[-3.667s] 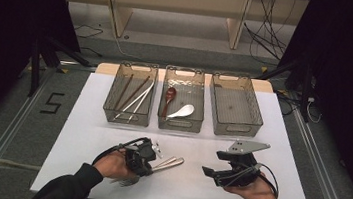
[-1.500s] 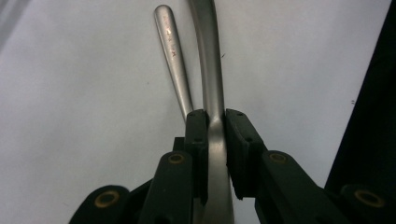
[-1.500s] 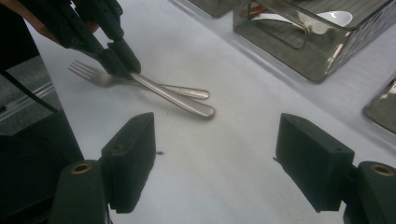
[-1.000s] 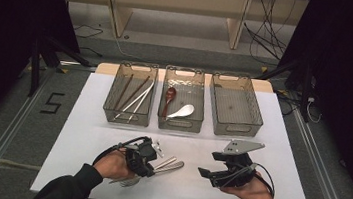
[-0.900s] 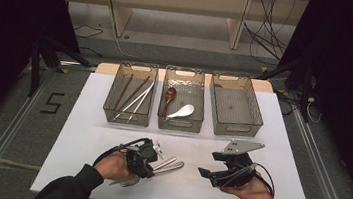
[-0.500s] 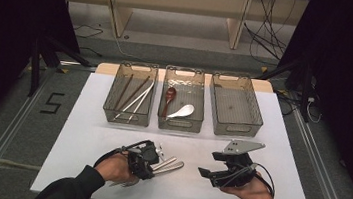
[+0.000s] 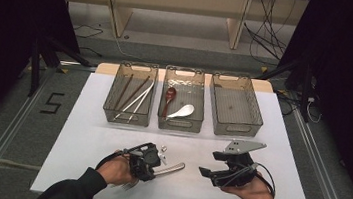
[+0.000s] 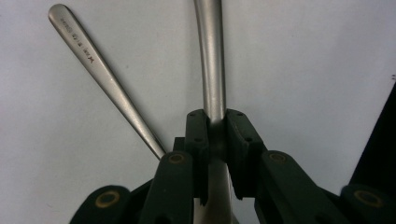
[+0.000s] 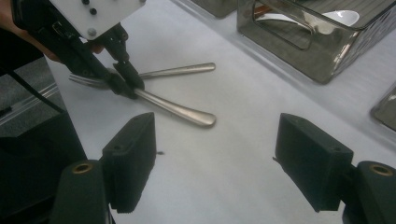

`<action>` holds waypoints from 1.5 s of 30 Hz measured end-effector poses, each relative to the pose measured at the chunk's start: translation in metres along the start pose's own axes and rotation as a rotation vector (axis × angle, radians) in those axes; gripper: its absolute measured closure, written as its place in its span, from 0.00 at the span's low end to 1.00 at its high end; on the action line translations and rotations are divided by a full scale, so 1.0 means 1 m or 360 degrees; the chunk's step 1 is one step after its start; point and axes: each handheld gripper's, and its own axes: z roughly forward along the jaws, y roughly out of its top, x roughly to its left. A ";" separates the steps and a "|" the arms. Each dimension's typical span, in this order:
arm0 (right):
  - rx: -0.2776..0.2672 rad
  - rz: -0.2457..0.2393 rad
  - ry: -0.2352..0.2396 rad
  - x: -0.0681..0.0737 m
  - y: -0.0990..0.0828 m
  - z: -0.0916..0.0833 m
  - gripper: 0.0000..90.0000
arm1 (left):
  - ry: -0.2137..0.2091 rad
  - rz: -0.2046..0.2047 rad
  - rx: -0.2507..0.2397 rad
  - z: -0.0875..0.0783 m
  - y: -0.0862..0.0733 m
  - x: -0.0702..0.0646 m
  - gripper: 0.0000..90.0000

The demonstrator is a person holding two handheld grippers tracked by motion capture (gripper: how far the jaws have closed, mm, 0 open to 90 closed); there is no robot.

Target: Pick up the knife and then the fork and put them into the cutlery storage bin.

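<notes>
Two steel utensils lie crossed on the white table near its front edge. My left gripper point(image 7: 156, 161) is shut on the handle of one steel utensil point(image 8: 212, 88), low over the table, and its jaws have just closed a little tighter on it. The second utensil's handle point(image 8: 88, 60) lies free beside it, angled away. Fork tines point(image 9: 86, 80) stick out behind the left gripper's fingers. My right gripper point(image 9: 215, 154) hovers to the right with its jaws wide open and nothing between them, pointing toward the utensils.
Three clear bins stand in a row at the back of the table. The left bin point(image 7: 133, 66) holds chopsticks, the middle bin point(image 7: 186, 71) holds a red spoon and a white spoon, and nothing lies in the right bin point(image 7: 233, 132).
</notes>
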 end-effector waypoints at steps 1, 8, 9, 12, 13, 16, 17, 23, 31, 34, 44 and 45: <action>0.0000 0.0000 0.0002 0.000 0.000 0.000 0.33 | -0.0007 -0.0017 -0.0022 0.000 0.000 -0.001 0.88; 0.0003 -0.0028 0.0034 0.004 0.002 0.005 0.33 | -0.0074 -0.0035 -0.0082 -0.010 0.002 -0.002 0.88; 0.0001 -0.0038 0.0044 0.006 0.003 0.006 0.33 | -0.0078 -0.0036 -0.0090 -0.012 0.002 -0.001 0.88; 0.0009 -0.0073 0.0065 0.011 0.005 0.011 0.33 | -0.0100 -0.0043 -0.0121 -0.018 0.003 -0.002 0.88; 0.0007 -0.0093 0.0072 0.013 0.006 0.013 0.33 | -0.0099 -0.0038 -0.0134 -0.019 0.004 -0.003 0.88; 0.0014 -0.0159 0.0095 0.020 0.009 0.018 0.33 | -0.0102 -0.0028 -0.0147 -0.025 0.005 -0.004 0.88; 0.0018 -0.0191 0.0100 0.023 0.010 0.020 0.33 | -0.0110 -0.0026 -0.0158 -0.027 0.005 -0.004 0.88; 0.0047 -0.0388 0.0103 0.041 0.014 0.030 0.33 | -0.0156 0.0004 -0.0197 -0.037 0.010 -0.011 0.88; 0.0192 -0.0649 0.0105 0.060 0.013 0.049 0.36 | -0.0227 0.0058 -0.0192 -0.041 0.015 -0.019 0.88; 0.0223 -0.0693 0.0112 0.062 0.013 0.053 0.38 | -0.0258 0.0063 -0.0201 -0.042 0.018 -0.021 0.88; 0.0292 -0.0833 0.0084 0.070 0.009 0.058 0.56 | -0.0338 0.0064 -0.0206 -0.044 0.022 -0.023 0.88; 0.0293 -0.0853 0.0073 0.070 0.009 0.058 0.58 | -0.0344 0.0070 -0.0204 -0.045 0.022 -0.023 0.88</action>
